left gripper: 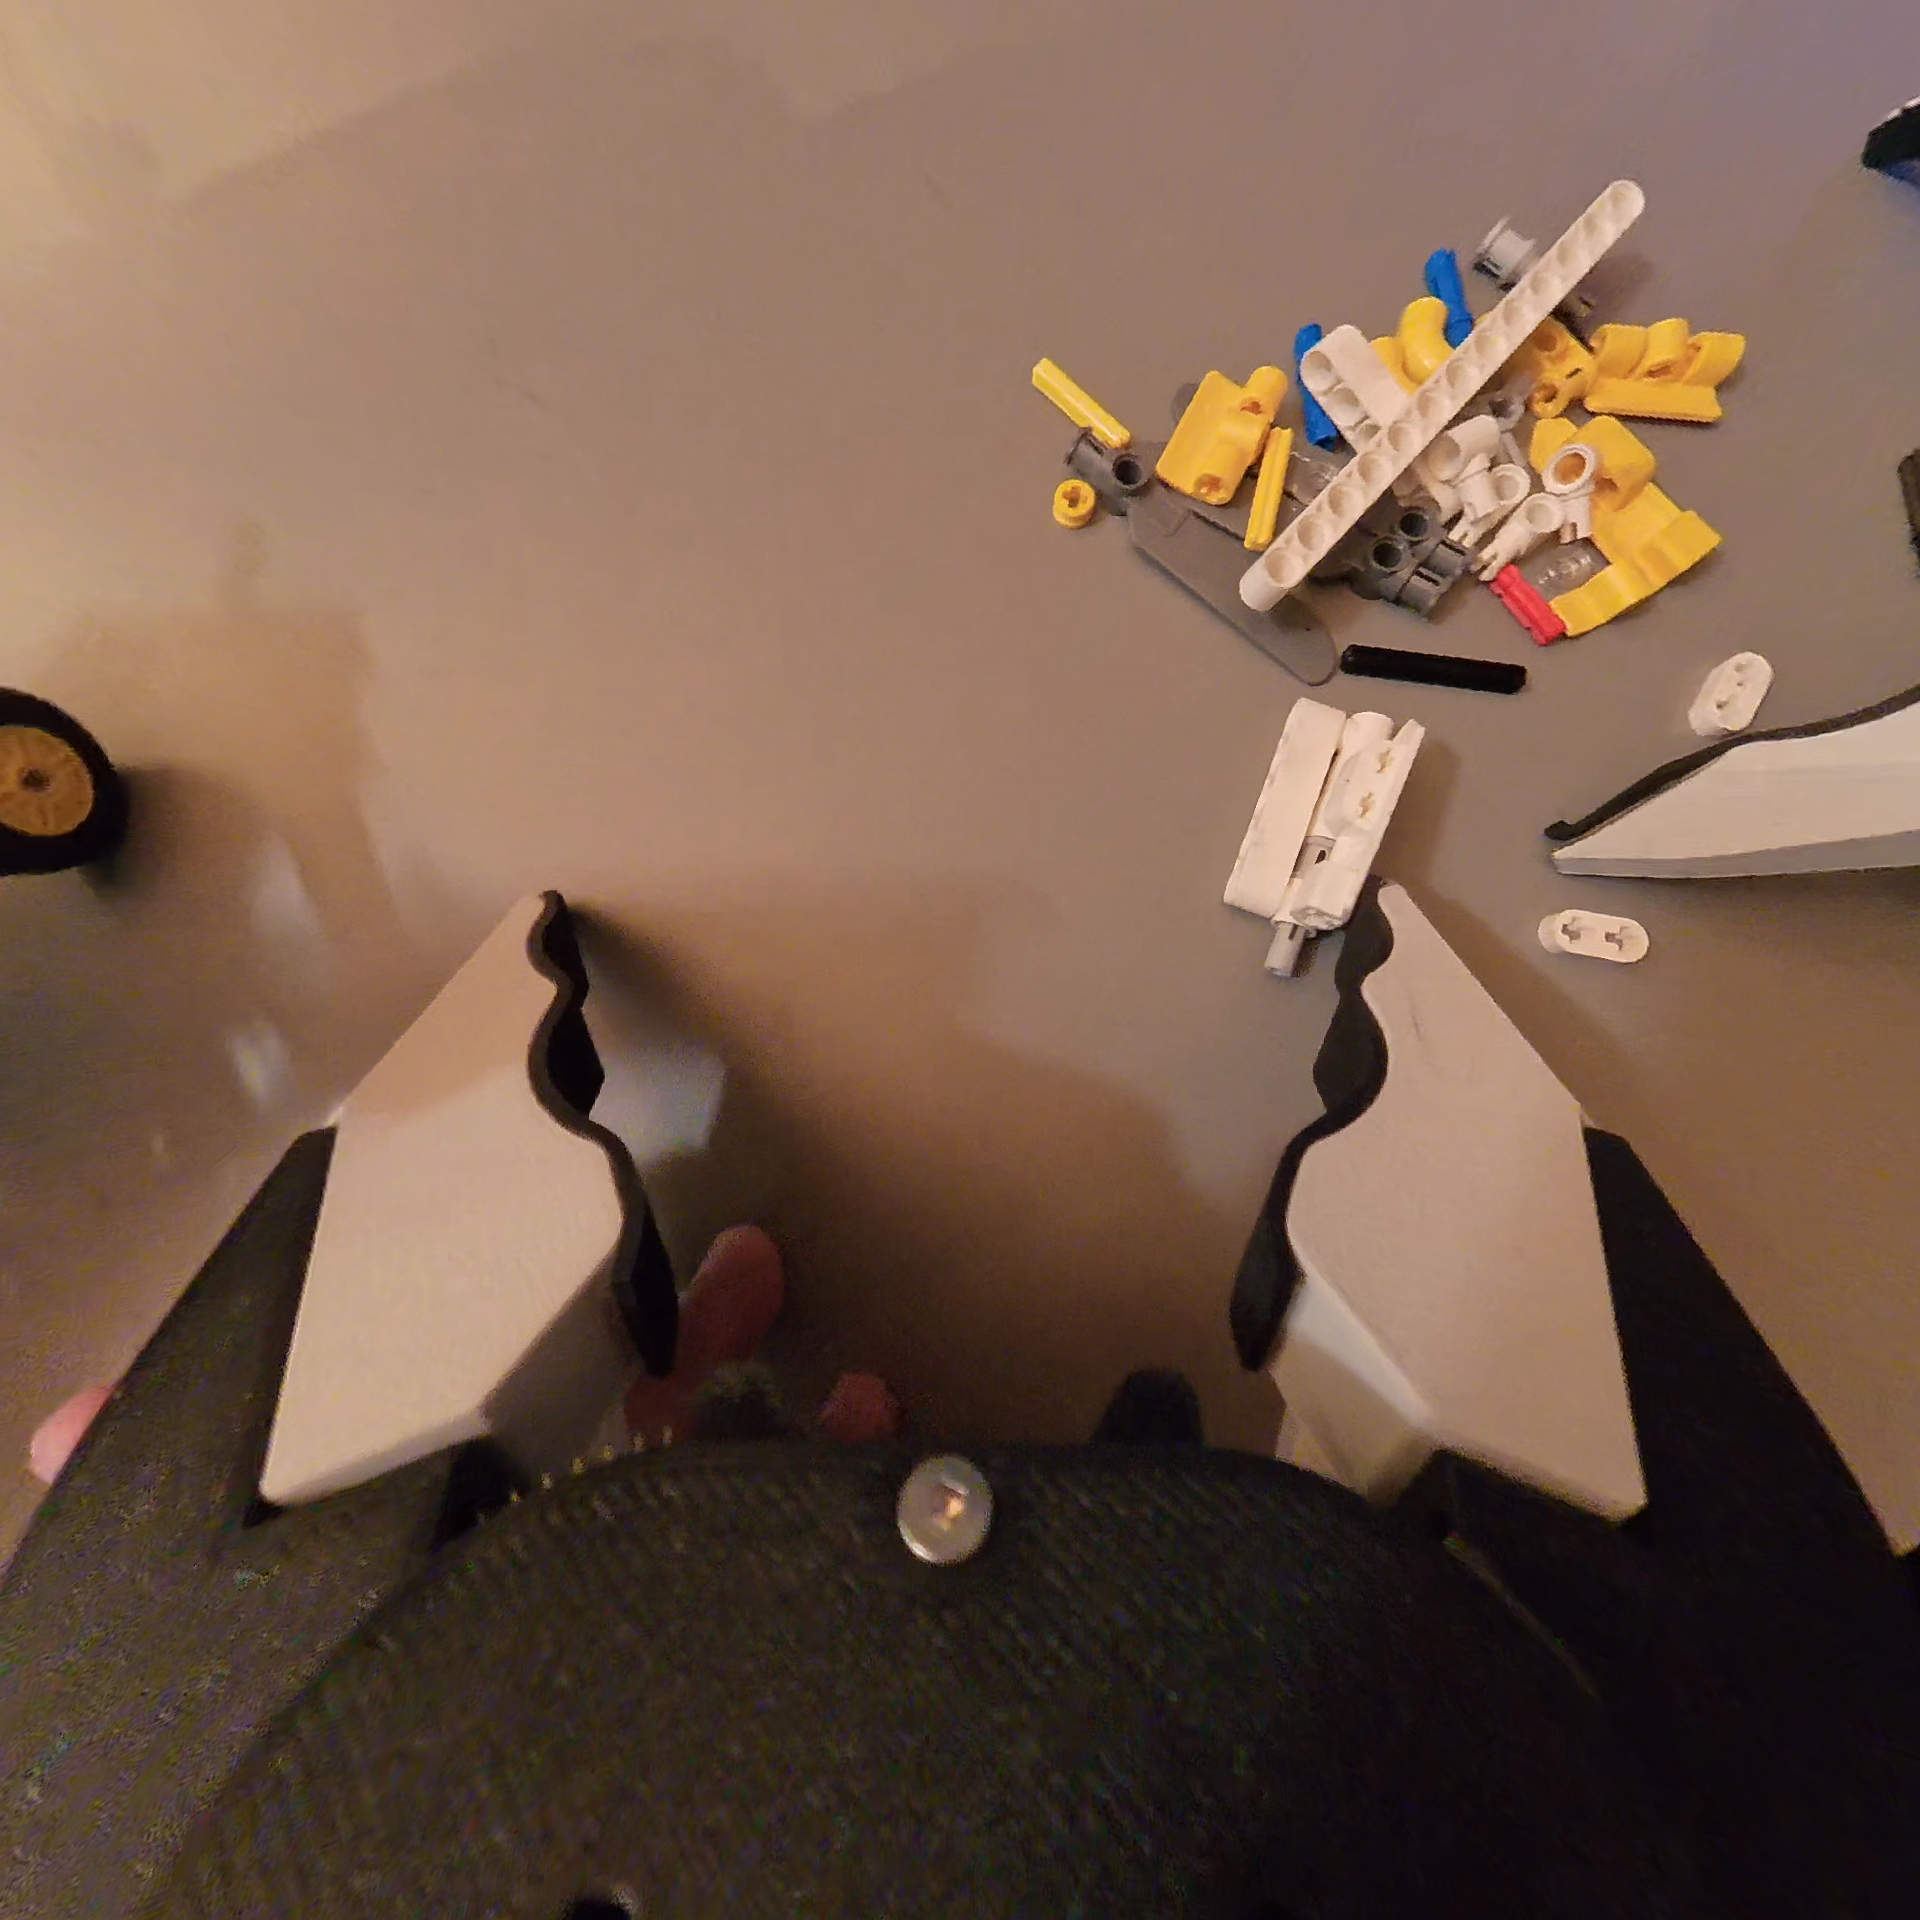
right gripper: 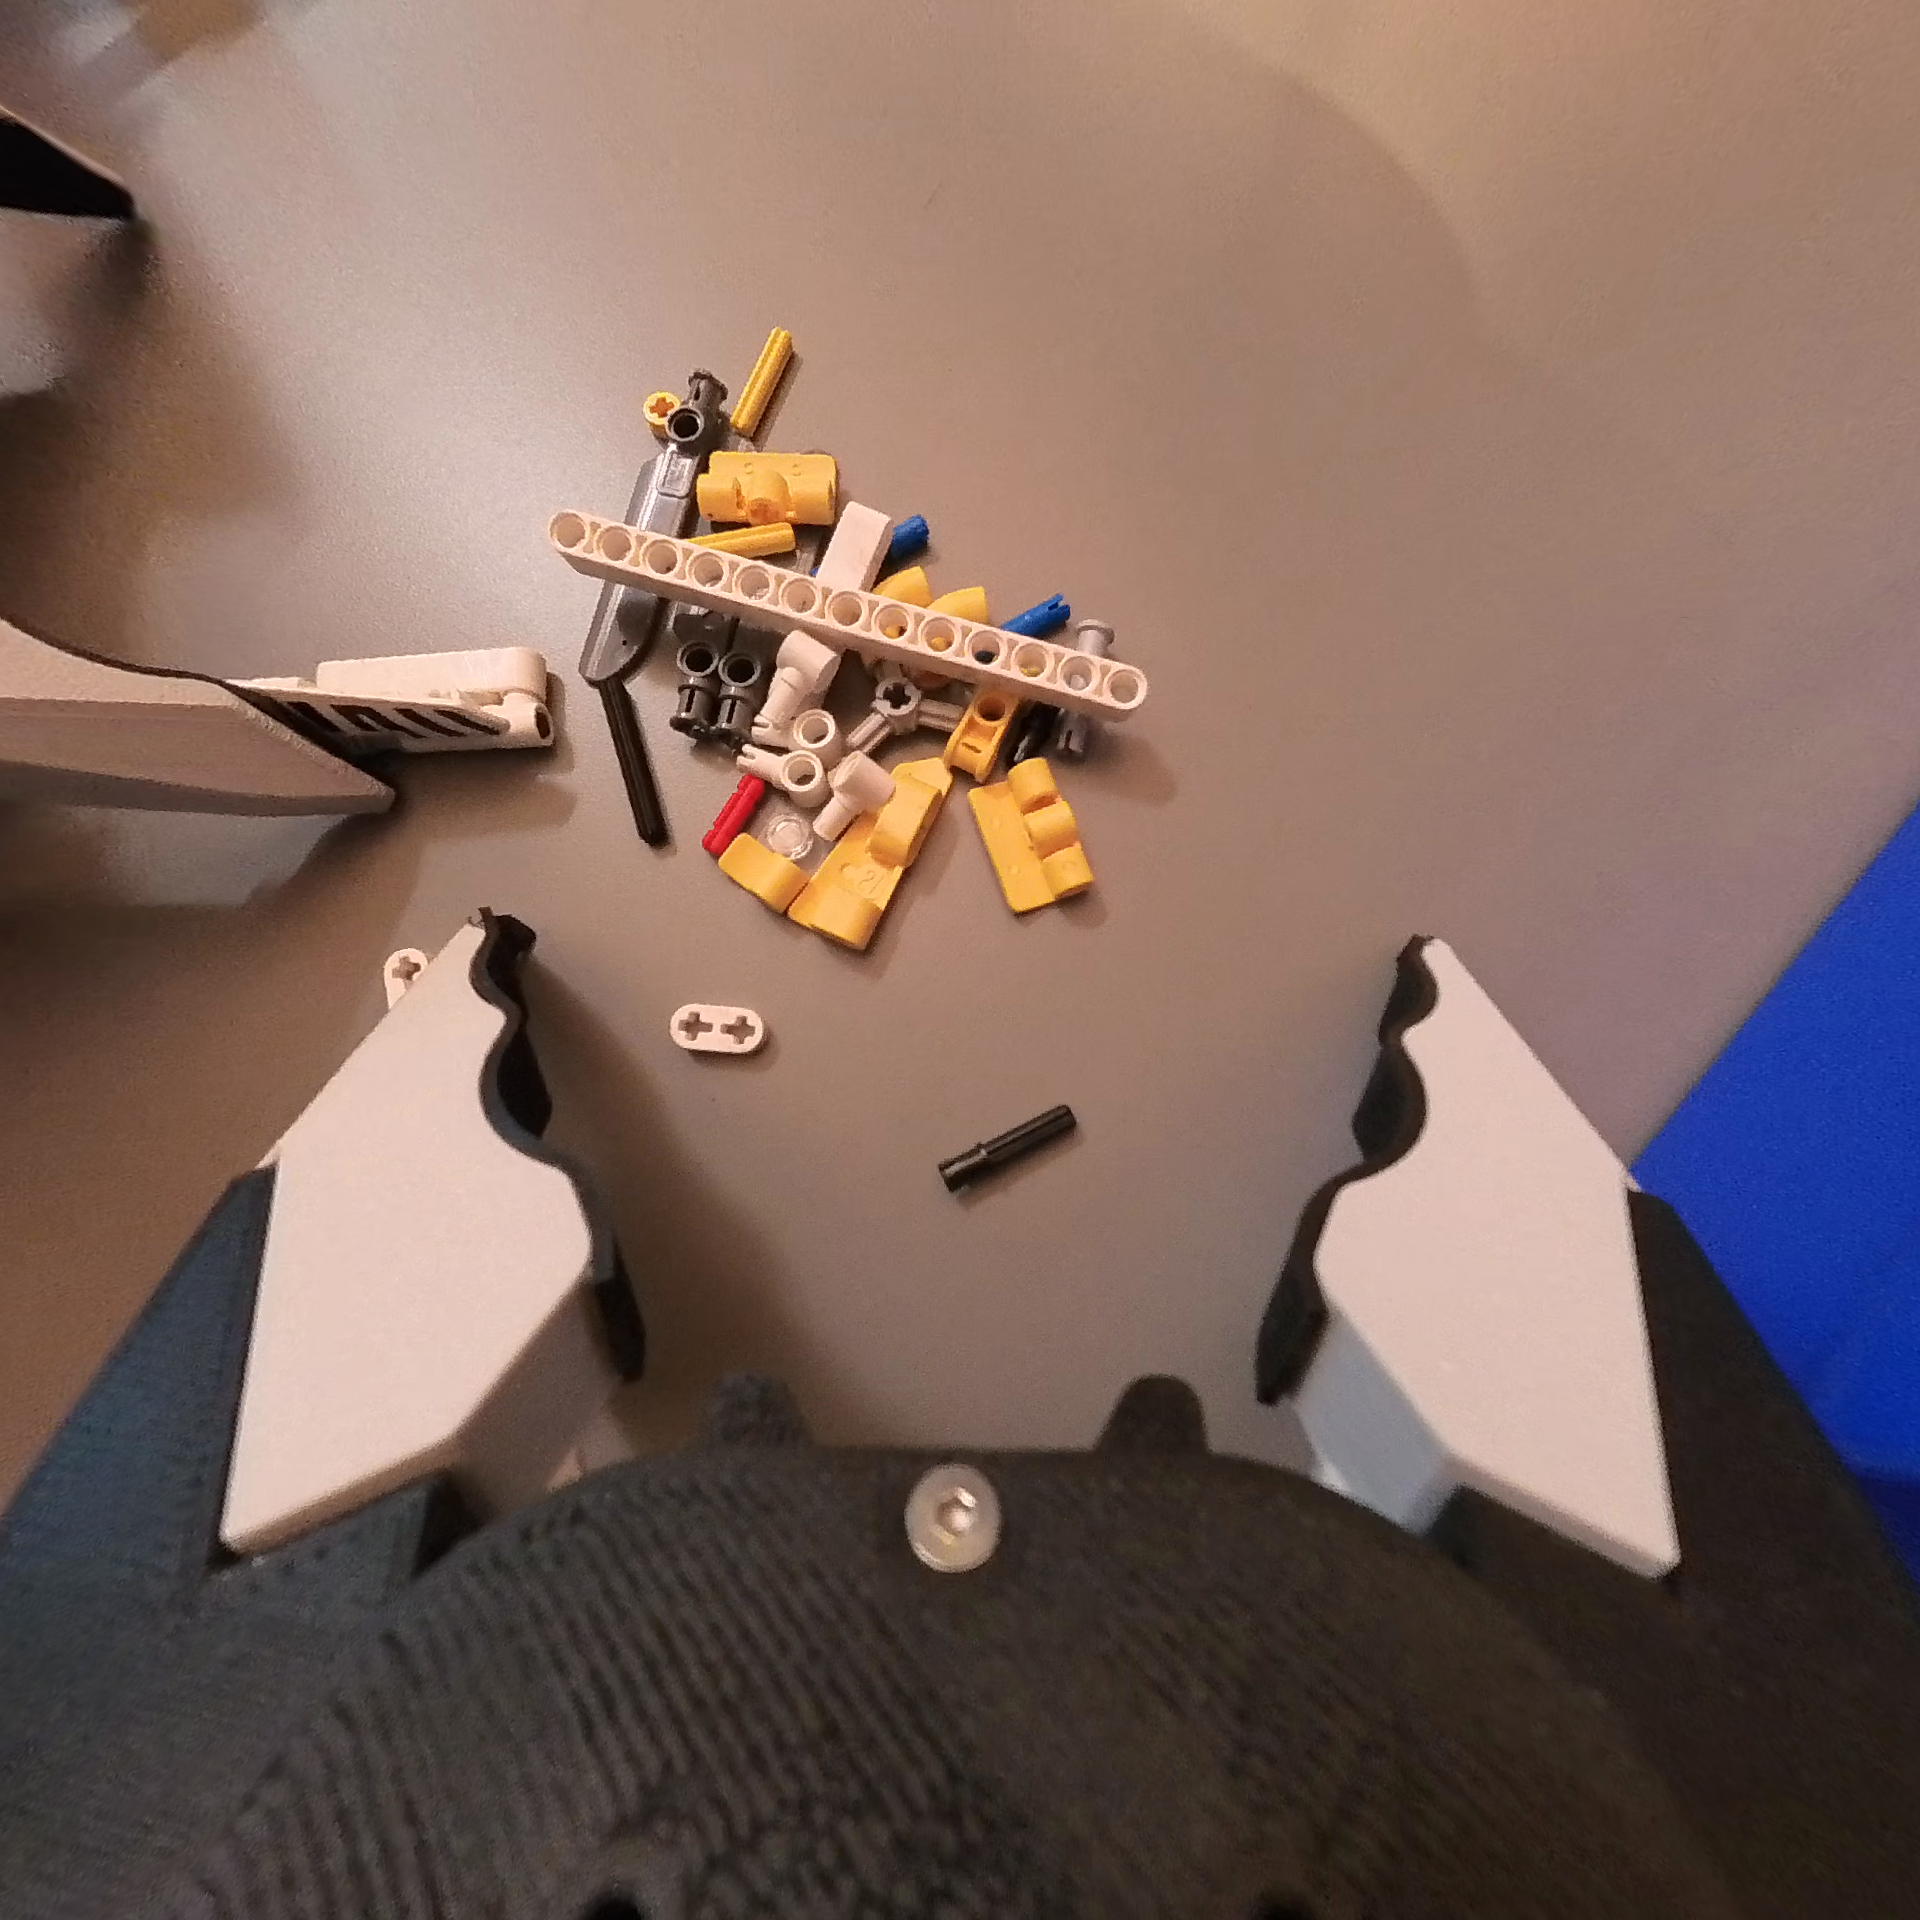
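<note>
My left view cuts a black wheel (left gripper: pixel 47 784) at its left edge; my right finger (right gripper: pixel 416 1122) half hides a small white link (right gripper: pixel 403 968).

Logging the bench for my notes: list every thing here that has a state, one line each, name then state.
left gripper: open, holding nothing
right gripper: open, holding nothing
white assembly: lying flat, by the left gripper's right fingertip
long white beam: lying across the pile
pile of parts: loose, unsorted
black pin: lying loose between the right gripper's fingers
wheel: apart, at left edge
</note>
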### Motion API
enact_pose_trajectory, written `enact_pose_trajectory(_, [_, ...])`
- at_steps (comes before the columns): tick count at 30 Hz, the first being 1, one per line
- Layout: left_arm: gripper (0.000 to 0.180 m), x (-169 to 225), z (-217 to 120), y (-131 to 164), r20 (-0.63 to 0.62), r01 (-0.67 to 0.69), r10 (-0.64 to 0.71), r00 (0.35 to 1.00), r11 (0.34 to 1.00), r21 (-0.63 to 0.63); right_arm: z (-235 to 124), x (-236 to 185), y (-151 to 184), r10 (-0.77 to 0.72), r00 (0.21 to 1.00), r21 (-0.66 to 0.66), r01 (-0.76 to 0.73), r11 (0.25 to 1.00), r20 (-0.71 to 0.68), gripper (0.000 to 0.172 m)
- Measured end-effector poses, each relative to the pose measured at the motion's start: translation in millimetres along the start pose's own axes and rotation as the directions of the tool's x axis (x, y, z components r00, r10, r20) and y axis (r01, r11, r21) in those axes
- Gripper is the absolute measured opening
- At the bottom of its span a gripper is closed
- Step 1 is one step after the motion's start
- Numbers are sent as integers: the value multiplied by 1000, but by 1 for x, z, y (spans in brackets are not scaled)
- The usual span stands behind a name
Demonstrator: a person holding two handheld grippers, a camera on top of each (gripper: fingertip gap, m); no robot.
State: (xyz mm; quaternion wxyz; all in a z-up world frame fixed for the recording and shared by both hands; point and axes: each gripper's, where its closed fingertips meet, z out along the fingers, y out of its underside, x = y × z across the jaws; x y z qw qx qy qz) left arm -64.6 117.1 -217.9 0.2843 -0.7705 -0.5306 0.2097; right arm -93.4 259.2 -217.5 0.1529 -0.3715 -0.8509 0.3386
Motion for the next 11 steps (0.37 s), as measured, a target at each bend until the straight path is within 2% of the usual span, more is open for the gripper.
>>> enact_pose_trajectory(3, [141, -1, -2, -1, 29, -8, 8, 1000, 1000, 13, 0, 0, 0, 2, 1000, -2, -2, 1000, -2, 159])
enact_pose_trajectory(9, [140, -1, 1, 0, -8, 4, -4, 1000, 1000, -4, 0, 0, 0, 2, 1000, -2, -2, 1000, -2, 159])
enact_pose_trajectory(11, [146, -4, 1, 1, 11, 14, -14, 1000, 1000, -10, 0, 0, 0, 2, 1000, -2, -2, 1000, -2, 159])
